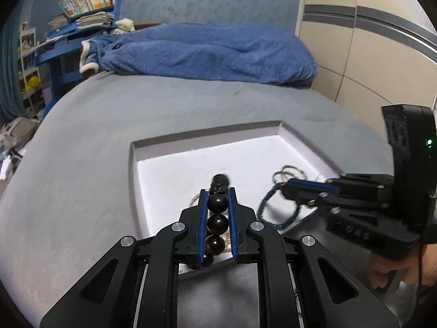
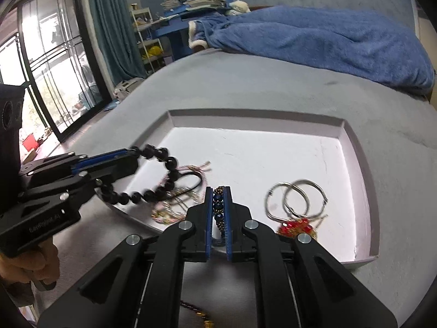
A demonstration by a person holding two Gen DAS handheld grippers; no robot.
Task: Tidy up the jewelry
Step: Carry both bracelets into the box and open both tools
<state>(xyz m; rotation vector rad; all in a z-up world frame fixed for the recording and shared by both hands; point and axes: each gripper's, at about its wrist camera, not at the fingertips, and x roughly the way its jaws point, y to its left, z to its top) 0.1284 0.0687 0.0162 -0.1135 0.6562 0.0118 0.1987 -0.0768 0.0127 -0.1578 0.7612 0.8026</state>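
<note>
A shallow white tray [image 1: 207,134] [image 2: 256,117] lies on the grey bed. My left gripper [image 1: 218,191] [image 2: 133,150] is shut on a black bead bracelet [image 1: 217,203] [image 2: 169,175], holding it just above the tray's near left edge. My right gripper [image 2: 218,190] [image 1: 282,184] is shut on a blue and gold beaded bracelet [image 2: 218,207] [image 1: 275,210] over the tray's near side. In the tray lie two silver hoops [image 2: 296,199] [image 1: 289,173], a red bead piece [image 2: 295,227] and a tangle of pink cord and small beads [image 2: 177,205].
A rumpled blue blanket [image 1: 207,52] [image 2: 327,38] lies across the far end of the bed. A blue desk with stacked books [image 1: 87,8] stands at the far left. A glass door [image 2: 54,68] and curtain are to the left. A dark bead strand [image 2: 196,310] lies under my right gripper.
</note>
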